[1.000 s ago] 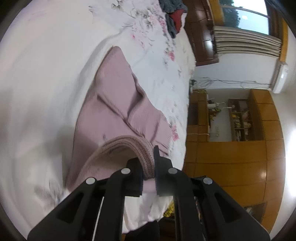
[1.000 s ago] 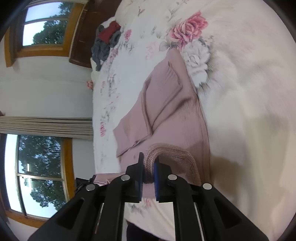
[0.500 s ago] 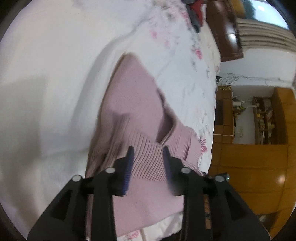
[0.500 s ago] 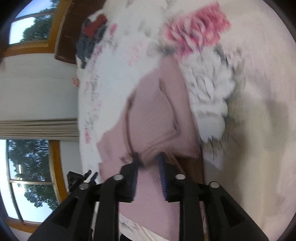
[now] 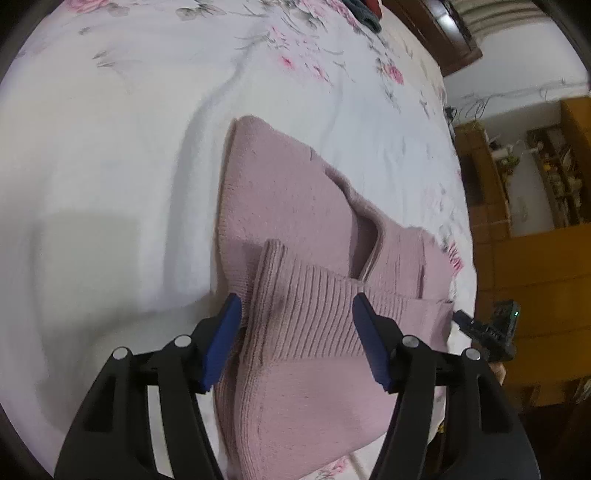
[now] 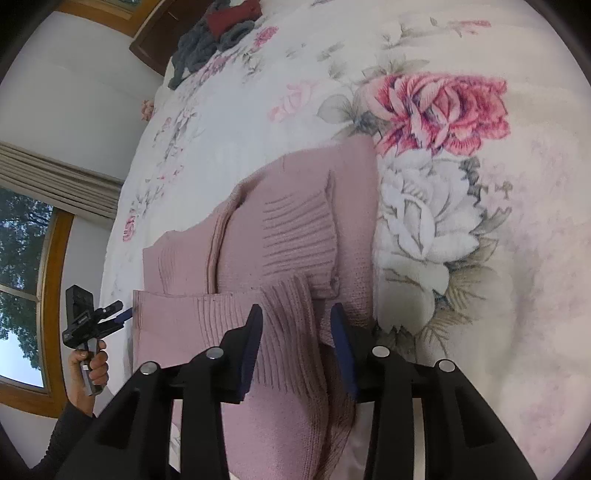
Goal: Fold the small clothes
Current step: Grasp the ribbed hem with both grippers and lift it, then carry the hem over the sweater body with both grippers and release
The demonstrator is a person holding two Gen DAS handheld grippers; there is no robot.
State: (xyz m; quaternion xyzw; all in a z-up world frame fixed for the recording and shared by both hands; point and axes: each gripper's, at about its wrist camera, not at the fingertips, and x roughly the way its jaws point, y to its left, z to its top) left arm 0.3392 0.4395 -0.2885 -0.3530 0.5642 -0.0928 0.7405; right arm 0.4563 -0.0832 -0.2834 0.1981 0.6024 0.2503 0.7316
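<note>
Lying flat | pink sweater (image 5: 295, 206) | ribbed hem (image 5: 314, 314) twd tools, both open

Matt ribbed-knit pink sweater (image 5: 303, 221), smooth floral cotton bedsheet (image 5: 110, 147), glossy wooden cabinets (image 5: 535, 266)

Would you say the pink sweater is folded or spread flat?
Folded: the pink sweater has its ribbed hem doubled over its body.

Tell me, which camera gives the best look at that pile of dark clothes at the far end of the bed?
The right wrist view: the dark clothes show as a grey heap with a red piece on top. The left wrist view catches only a sliver at its top edge.
</note>
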